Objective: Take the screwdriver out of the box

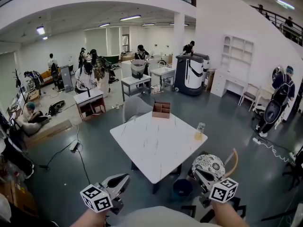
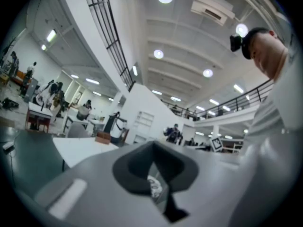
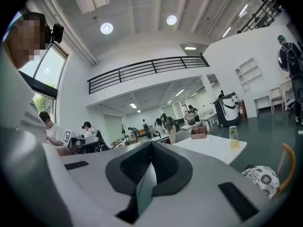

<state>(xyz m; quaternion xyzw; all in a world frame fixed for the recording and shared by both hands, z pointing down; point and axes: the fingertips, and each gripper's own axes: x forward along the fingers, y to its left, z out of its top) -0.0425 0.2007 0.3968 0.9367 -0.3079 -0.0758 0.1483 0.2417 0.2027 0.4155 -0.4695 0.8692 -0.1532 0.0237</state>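
Busy hall; my left hand-held gripper (image 1: 116,183) hangs low, jaws together, empty. Ahead, the box (image 1: 161,109) sits at the white surface's (image 1: 156,148) far edge (screwdriver unseen, presumably inside). My right hand-held gripper (image 1: 202,178) is likewise closed; I'd walk up and open it above the box.

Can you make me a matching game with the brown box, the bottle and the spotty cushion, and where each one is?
Things:
1. brown cardboard box
2. clear bottle of yellow liquid
3. black-and-white patterned cushion

Places:
A. on the wooden chair
B. at the far edge of the white square table
C. at the right edge of the table

Pairs: 1-B, 2-C, 3-A
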